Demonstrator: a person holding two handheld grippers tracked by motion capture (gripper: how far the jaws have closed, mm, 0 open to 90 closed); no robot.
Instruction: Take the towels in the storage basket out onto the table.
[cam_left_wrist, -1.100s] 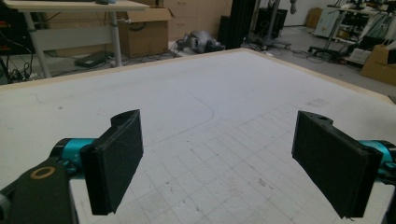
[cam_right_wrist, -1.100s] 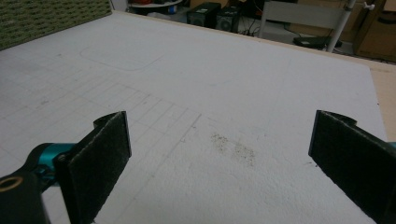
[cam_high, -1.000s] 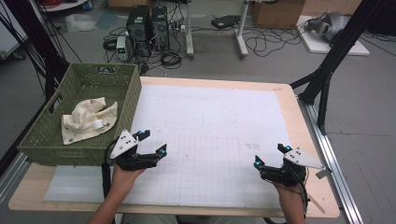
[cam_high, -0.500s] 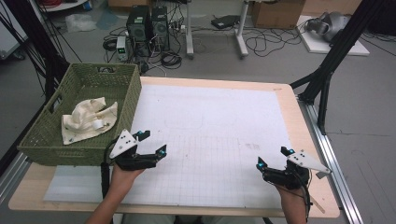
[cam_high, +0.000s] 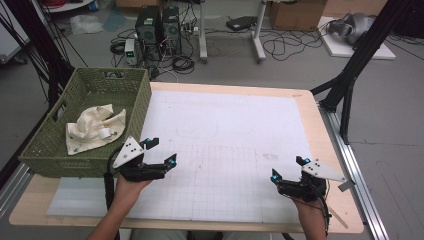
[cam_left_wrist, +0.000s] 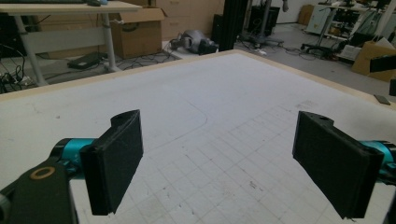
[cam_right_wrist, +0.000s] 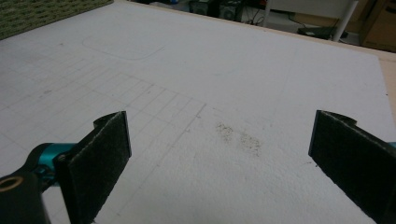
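Note:
My left gripper hovers open over the near left part of the white gridded mat, just right of a green woven basket. A crumpled cream cloth lies inside that basket. My right gripper is open low over the mat's near right corner. In the left gripper view the left gripper has its black jaws wide apart with only mat between them. The right gripper in its own view is equally spread over a smudge on the mat.
The wooden table edge runs along the right, with a metal rail beyond it. Past the table's far side, computer towers, cables and desk legs stand on the floor. A black stand rises at the right.
The right gripper has drifted slightly near the front right corner and stays open. The left gripper has hardly moved.

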